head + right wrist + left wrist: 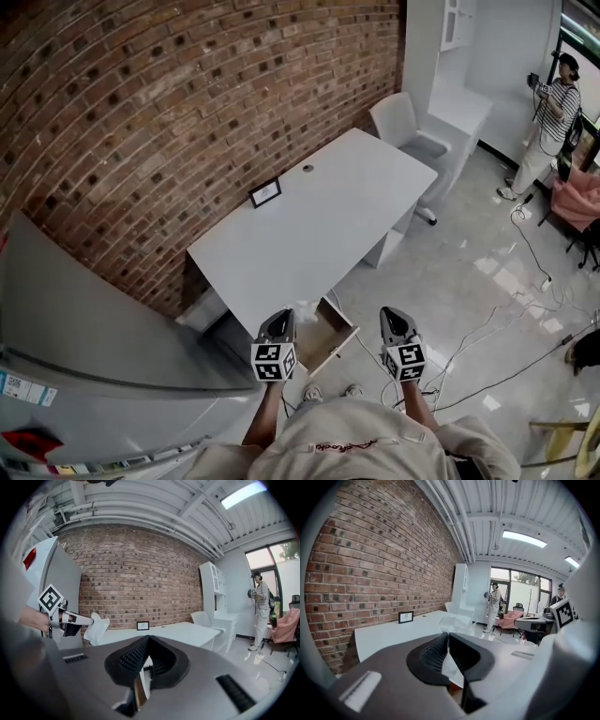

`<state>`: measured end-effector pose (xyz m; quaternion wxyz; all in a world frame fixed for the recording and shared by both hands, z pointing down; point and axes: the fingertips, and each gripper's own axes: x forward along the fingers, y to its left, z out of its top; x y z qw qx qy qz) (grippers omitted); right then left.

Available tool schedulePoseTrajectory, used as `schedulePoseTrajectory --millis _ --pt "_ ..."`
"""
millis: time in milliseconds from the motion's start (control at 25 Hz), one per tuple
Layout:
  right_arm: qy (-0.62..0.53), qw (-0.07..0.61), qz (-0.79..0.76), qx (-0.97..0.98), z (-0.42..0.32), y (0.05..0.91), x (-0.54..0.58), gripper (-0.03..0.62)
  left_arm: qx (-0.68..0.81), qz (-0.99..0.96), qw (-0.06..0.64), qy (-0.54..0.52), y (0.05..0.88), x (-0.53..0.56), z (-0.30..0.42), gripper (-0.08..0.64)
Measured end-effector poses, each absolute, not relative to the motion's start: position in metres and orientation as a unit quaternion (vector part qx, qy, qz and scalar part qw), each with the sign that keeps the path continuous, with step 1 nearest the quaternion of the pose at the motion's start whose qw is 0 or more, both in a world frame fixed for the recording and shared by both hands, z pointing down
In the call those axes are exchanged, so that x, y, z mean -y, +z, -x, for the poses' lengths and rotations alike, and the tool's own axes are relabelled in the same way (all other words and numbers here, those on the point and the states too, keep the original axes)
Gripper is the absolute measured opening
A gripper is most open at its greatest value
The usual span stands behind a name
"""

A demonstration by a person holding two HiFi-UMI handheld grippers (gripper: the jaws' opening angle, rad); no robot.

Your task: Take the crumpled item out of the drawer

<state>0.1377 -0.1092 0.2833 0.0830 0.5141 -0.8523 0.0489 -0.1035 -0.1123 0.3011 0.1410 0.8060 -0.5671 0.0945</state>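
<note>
My left gripper (279, 319) is shut on a white crumpled item, held in the air over the open drawer (330, 339). In the right gripper view that item (97, 628) bulges from the tips of the left gripper (88, 619). The left gripper view shows the pale crumpled item (452, 623) just past the closed tips of the left gripper (447, 634). My right gripper (395, 317) hovers to the right of the drawer. Its jaws meet at the tips (147, 639) with nothing between them. The wooden drawer sticks out from under the near edge of the white desk (319, 225).
A small picture frame (265, 192) stands on the desk by the brick wall. A white chair (403, 122) sits at the desk's far end. A grey cabinet (75, 328) stands to my left. Cables (525, 244) trail over the floor, and a person (555, 108) stands far right.
</note>
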Motion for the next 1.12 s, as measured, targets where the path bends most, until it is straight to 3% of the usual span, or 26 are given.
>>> schedulePoseTrajectory --millis 1120 --pt "0.021 0.061 -0.534 0.843 -0.133 0.247 0.126 0.012 0.565 -0.814 0.116 0.071 0.267 0.133 0.108 0.021"
